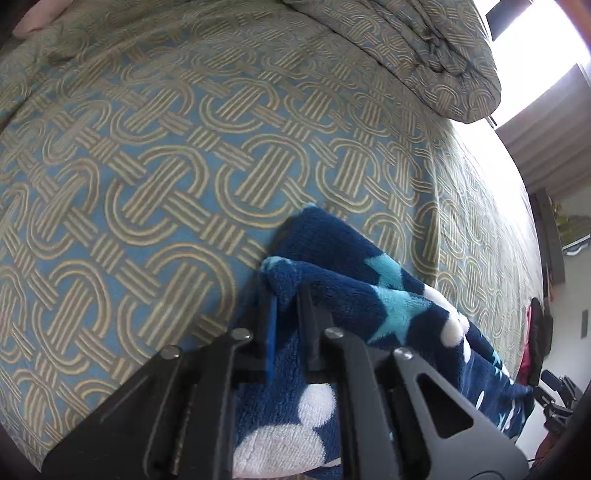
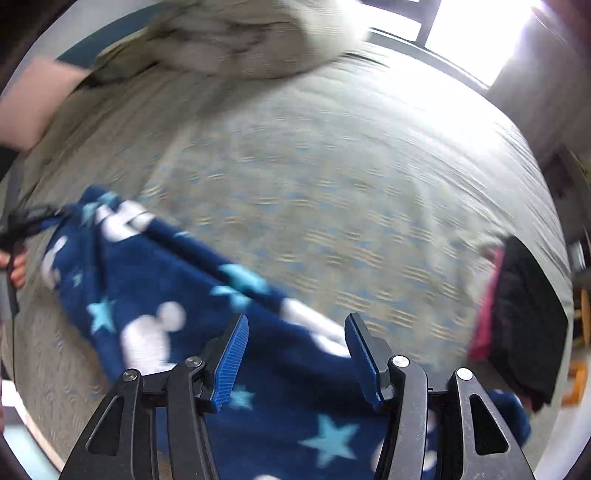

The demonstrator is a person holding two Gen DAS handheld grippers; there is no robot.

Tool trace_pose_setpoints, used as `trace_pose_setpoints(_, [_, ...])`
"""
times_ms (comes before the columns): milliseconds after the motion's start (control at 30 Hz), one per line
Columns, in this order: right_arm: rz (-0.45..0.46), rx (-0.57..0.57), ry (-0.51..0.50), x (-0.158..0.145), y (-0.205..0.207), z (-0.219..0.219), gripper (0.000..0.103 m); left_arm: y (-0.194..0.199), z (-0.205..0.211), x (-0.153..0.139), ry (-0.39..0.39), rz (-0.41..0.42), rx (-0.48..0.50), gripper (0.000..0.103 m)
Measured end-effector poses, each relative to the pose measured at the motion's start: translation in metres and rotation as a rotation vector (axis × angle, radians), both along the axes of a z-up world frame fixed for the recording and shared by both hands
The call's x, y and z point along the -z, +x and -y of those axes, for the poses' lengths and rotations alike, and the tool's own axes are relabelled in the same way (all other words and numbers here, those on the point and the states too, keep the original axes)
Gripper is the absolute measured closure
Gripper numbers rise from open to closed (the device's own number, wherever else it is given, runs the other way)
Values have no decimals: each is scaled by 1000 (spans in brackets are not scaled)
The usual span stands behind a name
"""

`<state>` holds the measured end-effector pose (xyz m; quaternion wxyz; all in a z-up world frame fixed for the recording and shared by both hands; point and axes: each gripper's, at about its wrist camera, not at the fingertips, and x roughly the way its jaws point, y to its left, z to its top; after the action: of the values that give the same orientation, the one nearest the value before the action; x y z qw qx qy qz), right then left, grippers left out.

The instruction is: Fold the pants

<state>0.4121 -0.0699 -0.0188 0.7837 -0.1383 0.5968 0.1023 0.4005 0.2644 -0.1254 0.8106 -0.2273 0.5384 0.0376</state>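
The pants [image 1: 343, 295] are navy fleece with light-blue stars and white shapes. They lie on the patterned bedspread [image 1: 166, 155]. My left gripper [image 1: 286, 291] is shut on a bunched edge of the pants, which trail down to the right. In the right wrist view the pants [image 2: 159, 280] stretch from the far left toward the lens. My right gripper [image 2: 295, 332] is open and hovers just above the cloth, holding nothing. The left gripper [image 2: 26, 221] shows at the far left edge, at the pants' far end. This view is motion-blurred.
A folded quilt [image 1: 424, 48] in the same pattern lies at the head of the bed. A folded black and pink garment [image 2: 517, 325] lies at the right on the bed. A bright window [image 2: 469, 33] is behind the bed.
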Motion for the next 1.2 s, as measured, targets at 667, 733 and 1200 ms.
trace_pose_setpoints(667, [-61,-243,50,98,41,-100,40,26,-7,-25,81,72,132,68])
trace_pose_setpoints(733, [-102,-252,81,109,48,-104,40,16,-16,-20,56,71,119,57])
trace_pose_setpoints(1200, [-136,-315,148,127,47,-127,95,-101,-13,-11,-47,160,253,55])
